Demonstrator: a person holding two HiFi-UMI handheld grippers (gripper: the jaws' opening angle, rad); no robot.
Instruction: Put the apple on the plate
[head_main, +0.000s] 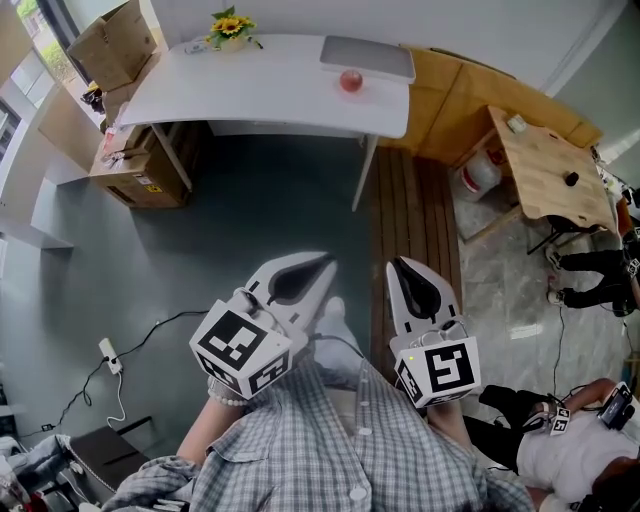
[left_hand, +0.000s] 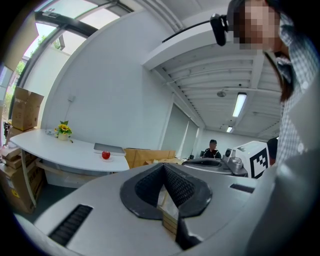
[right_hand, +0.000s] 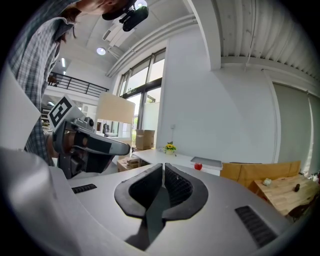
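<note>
Nearest, at 6 o'clock in the head view, is a person's checked shirt (head_main: 330, 440), and from it two grippers reach toward 12 o'clock. The left gripper (head_main: 325, 262) (left_hand: 164, 166) has its claw pressed together at the tips and pinches nothing. The right gripper (head_main: 398, 262) (right_hand: 163, 166) is likewise closed to a thin slit and empty. There are two marker cubes (head_main: 243, 345), one on each gripper. They bear black-and-white square patterns but no readable words. At 8 o'clock one white power strip (head_main: 110, 355) lies on the grey floor with its cable. Further out, at 10 o'clock, one cardboard box (head_main: 140, 165) stands under the end of one white table (head_main: 250, 95). It carries a small yellow label too small to read. A second box (head_main: 115, 45) stands at 11 o'clock. On the table at 12 o'clock is the one apple (head_main: 351, 81) (left_hand: 106, 155) (right_hand: 198, 166), red and well apart from both grippers. It is round with no clear long axis, and its stem cannot be made out. It seems to rest on a small pale disc (head_main: 351, 92), just in front of one grey tray (head_main: 367, 55). One pot of sunflowers (head_main: 231, 28) stands at the table's far edge. At 2 o'clock is one wooden table (head_main: 550, 165).
</note>
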